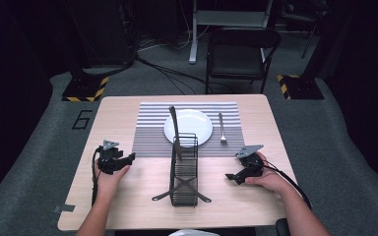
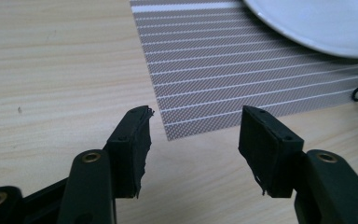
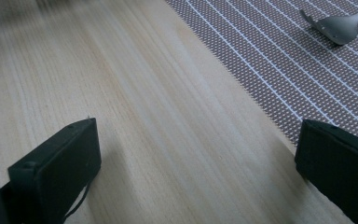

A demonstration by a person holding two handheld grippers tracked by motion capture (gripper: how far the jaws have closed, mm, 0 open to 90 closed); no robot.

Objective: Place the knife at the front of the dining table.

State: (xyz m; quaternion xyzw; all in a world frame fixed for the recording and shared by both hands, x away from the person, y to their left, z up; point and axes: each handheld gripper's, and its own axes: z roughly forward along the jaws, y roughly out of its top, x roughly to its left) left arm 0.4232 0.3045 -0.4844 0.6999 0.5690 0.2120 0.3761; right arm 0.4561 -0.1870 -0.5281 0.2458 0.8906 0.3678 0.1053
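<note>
A white plate (image 1: 188, 127) lies on a striped placemat (image 1: 150, 132) at the far middle of the wooden table (image 1: 118, 115). A fork (image 1: 222, 129) rests on the mat to the plate's right. A black wire cutlery rack (image 1: 184, 172) stands in front of the plate, with a dark knife (image 1: 175, 132) upright in it. My left gripper (image 1: 130, 158) is left of the rack, raised off the table; its jaws are apart with nothing between them (image 2: 193, 140), facing the mat's near corner (image 2: 223, 70) and the plate (image 2: 317, 23). My right gripper (image 1: 230, 177) sits right of the rack, open wide (image 3: 196, 158), with the fork (image 3: 340, 25) beyond.
A black folding chair (image 1: 241, 49) stands on the grey floor behind the table. Cables run across the floor at the back. Bare wood lies on both sides of the rack and along the table's near edge (image 1: 177, 227).
</note>
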